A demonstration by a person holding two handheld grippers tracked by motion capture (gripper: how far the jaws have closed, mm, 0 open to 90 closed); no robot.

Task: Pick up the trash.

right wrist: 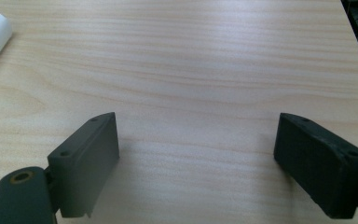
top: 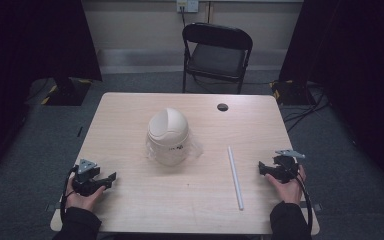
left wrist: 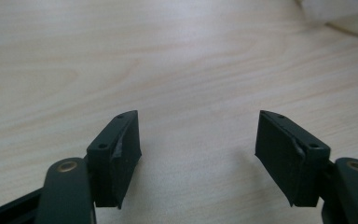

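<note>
Resting low at the near corners of the pale woodgrain bench (top: 130,200), your left claw (top: 111,177) and right claw (top: 261,167) gape released. The smooth white domed bin (top: 168,136) sits mid-bench; a slim white tube (top: 235,177) lies beside your right claw.

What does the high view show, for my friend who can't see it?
A white domed bin sits mid-table, a white tube to its right. The left claw and right claw rest open near the front corners.
</note>
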